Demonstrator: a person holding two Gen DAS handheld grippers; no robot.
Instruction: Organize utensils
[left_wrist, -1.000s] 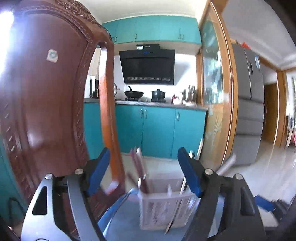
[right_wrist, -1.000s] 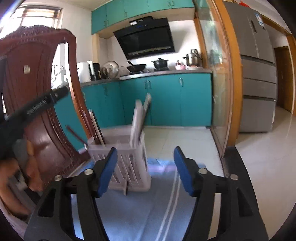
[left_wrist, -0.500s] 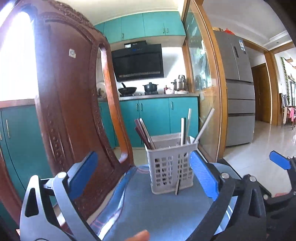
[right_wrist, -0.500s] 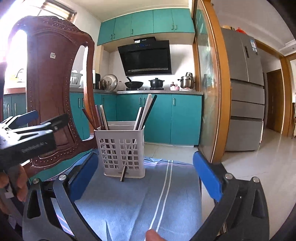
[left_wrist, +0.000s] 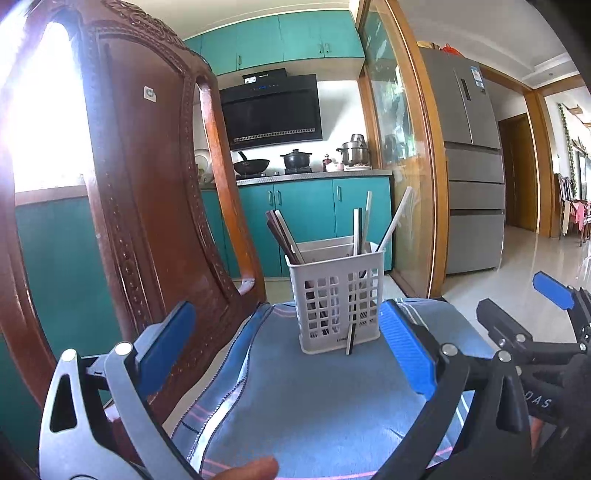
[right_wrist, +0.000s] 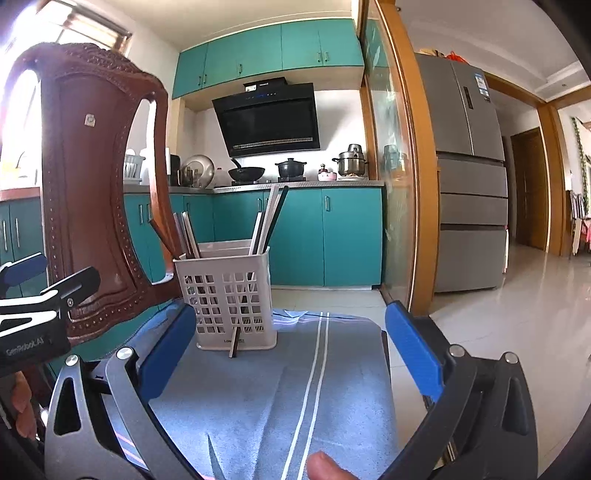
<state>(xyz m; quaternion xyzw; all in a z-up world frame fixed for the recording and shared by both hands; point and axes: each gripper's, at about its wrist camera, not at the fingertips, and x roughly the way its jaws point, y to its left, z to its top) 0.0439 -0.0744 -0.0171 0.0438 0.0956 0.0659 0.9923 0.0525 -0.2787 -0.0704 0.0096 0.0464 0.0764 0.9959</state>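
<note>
The left gripper (left_wrist: 286, 350) has its blue pads as far apart as they go, nothing between them and nothing touching them; the right gripper (right_wrist: 290, 349) stands just as wide and just as empty. Both sets of jaws have just been opening, and no object lies between either pair. Straight ahead of both, a little way beyond the fingertips and clear of them, a white slotted utensil basket (left_wrist: 338, 299) stands upright on a blue striped cloth (right_wrist: 280, 387). From the left gripper it sits slightly right of centre, and from the right gripper slightly left, so the basket is roughly between the two. Chopsticks (left_wrist: 282, 236) lean out of its top in dark and pale bundles, and one dark stick (right_wrist: 235, 341) pokes out through a low slot so that its tip rests on the cloth in front. The basket looks like thin, light plastic, probably easy to tip or slide on the cloth if nudged, so steadying it by its rim or a side wall seems wise. The chopsticks are likely stiff, light and smooth, apt to slip or roll; pinching one along its upper shaft, above the rim, looks the surest hold. To the left, beyond the left gripper, rises a carved wooden chair back (left_wrist: 147, 184).
</note>
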